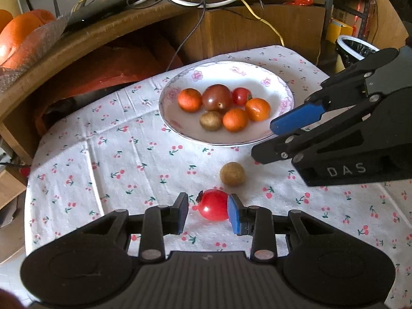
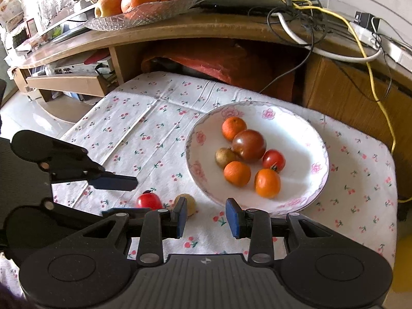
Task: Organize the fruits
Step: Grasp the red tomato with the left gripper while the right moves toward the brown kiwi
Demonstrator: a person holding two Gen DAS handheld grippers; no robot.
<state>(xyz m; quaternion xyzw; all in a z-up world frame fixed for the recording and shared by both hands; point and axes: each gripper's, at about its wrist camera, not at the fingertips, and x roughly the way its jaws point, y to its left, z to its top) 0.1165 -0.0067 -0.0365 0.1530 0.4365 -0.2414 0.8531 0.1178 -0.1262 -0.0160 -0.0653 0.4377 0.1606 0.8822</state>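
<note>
A red tomato [image 1: 213, 205] lies on the cherry-print cloth between the fingers of my left gripper [image 1: 208, 215], which is open. The right pad touches the tomato and the left pad stands a little apart. A brown round fruit [image 1: 232, 174] rests just beyond it. The white floral plate [image 1: 257, 77] holds several fruits: oranges, a big dark tomato [image 1: 216, 97], a small red one and a brown one. My right gripper [image 2: 207, 217] hovers open and holds nothing near the plate [image 2: 296, 128], beside the brown fruit [image 2: 190, 200]. The right wrist view also shows the red tomato [image 2: 148, 200] and the left gripper [image 2: 137, 195].
A wooden shelf [image 2: 180, 29] with tangled cables overhangs the table's far side. A glass dish of oranges and apples [image 2: 134, 0] stands on it. A bin with a black liner [image 1: 355, 49] stands beyond the right edge. The cloth left of the plate is bare.
</note>
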